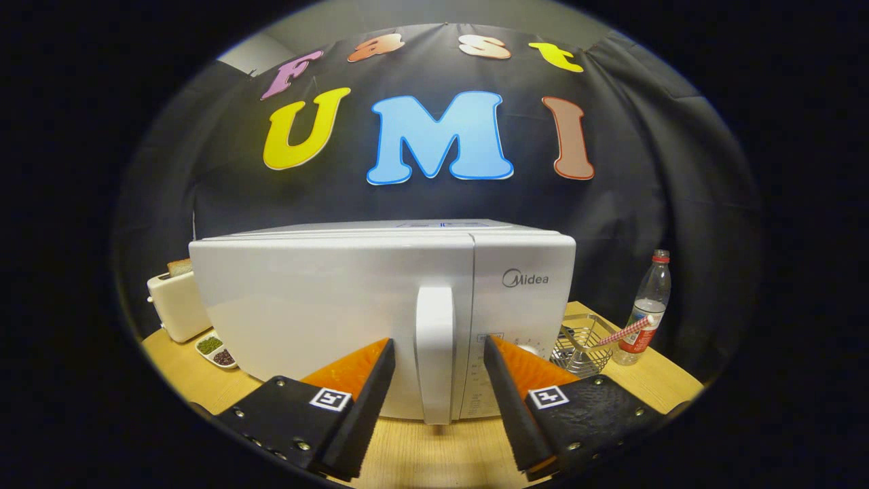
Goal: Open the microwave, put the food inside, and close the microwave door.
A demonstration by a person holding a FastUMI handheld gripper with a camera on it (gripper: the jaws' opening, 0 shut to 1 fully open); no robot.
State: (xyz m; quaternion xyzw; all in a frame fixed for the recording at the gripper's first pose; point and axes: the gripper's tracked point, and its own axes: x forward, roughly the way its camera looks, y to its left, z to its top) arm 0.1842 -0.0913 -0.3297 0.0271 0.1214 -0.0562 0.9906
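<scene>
Orange-and-black fingers (385,380) are spread wide, one on each side of the white door handle (434,353), not pressing on it yet as far as I can tell. So the gripper (438,363) is released and lined up for the grab.

My take: close squarely on the handle's middle, then pull along the door's arc instead of straight back, since the hinge looks to be on the left side. The microwave (326,299) is closed and sits on the wooden desk (434,455) right in front. I can't spot the food for sure from here.

Room-wise, the door will probably sweep left, toward the toaster (178,305) and a small dish (216,350) just beside the microwave's left corner. On the right, a wire basket (584,343) and water bottle (648,309) sit near the desk edge, well out of the swing.
</scene>
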